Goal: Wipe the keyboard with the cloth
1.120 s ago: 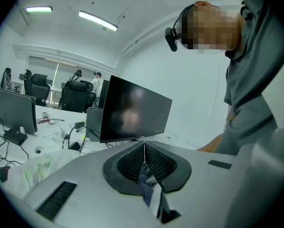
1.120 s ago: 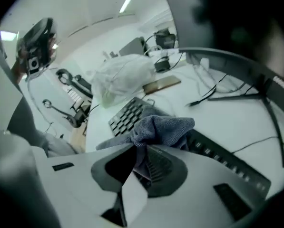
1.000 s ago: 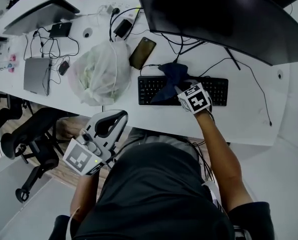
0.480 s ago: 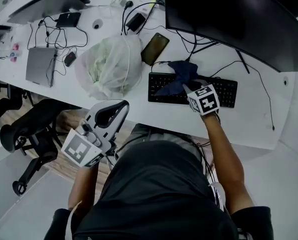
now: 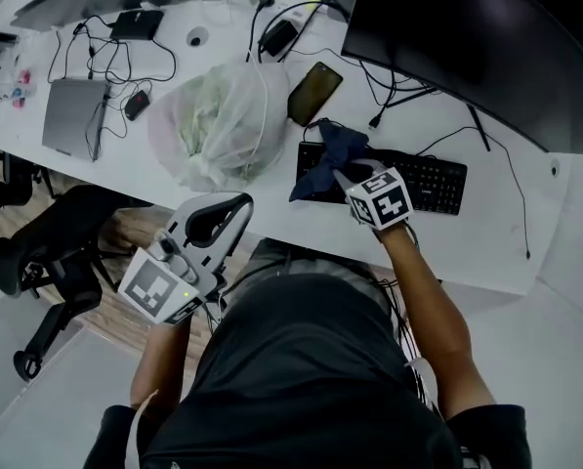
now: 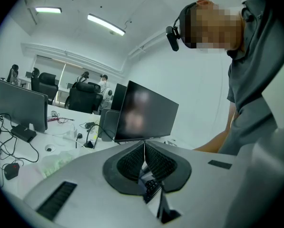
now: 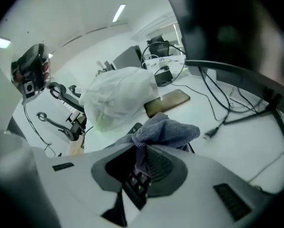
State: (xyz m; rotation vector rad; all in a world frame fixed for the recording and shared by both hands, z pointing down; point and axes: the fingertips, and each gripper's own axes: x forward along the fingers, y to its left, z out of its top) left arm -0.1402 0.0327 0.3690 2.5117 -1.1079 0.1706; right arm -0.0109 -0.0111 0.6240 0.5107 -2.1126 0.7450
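**Cloth (image 5: 328, 159) bunched on keyboard (image 5: 428, 182)**

Dark blue, heaped over the keyboard's left end on the white worktop (image 5: 486, 237). Clamped between the pads of the right claw (image 7: 141, 161). Just left of the keyboard: phone (image 5: 314, 93), bulging plastic bag (image 5: 223, 115). Left claw (image 6: 144, 151) pressed together, empty, well short of the keyboard.

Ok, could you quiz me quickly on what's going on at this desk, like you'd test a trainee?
1. True or false: the left gripper holds the cloth.
2. What lies between the plastic bag and the monitor? A phone, B mug, C book.
3. Fill in: the right gripper is shut on the ____ at the keyboard.
Key: 1 false, it is shut on nothing, off the desk; 2 A; 3 cloth.
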